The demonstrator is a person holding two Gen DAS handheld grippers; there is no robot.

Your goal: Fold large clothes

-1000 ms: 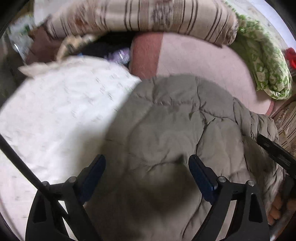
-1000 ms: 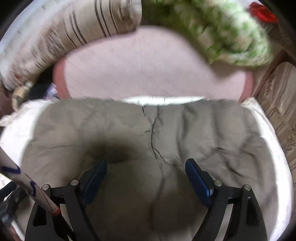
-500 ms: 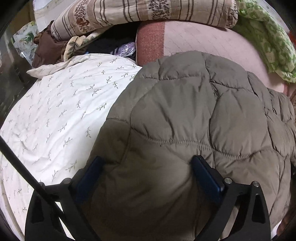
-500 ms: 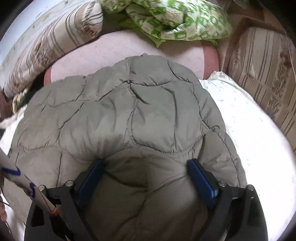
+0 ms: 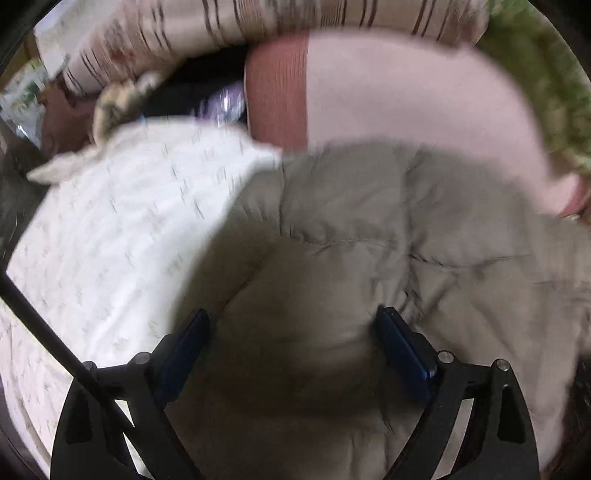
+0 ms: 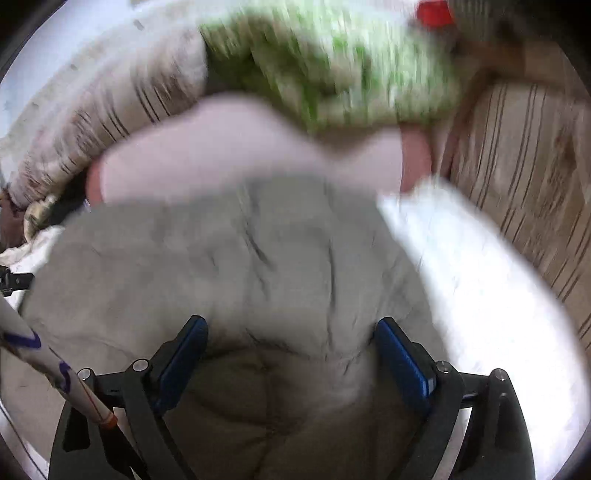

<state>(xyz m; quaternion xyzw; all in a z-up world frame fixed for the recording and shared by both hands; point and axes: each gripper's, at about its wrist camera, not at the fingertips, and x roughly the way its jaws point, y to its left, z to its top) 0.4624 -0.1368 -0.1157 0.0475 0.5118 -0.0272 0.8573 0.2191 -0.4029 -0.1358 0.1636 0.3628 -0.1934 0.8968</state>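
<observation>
We press both grippers into the grey quilted coat (image 5: 369, 229) lying mid-bed on the white sheet (image 5: 110, 240): left gripper (image 5: 291, 332) wide but closing, right gripper (image 6: 291, 343) wide. Next, we judge, comes pinching an edge.

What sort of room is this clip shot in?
Most likely a bedroom, with the work done on a bed. A white sprigged sheet covers the surface under the grey-green quilted jacket, a striped pillow lies at the far edge, and a green patterned quilt is bunched beside it.
</observation>
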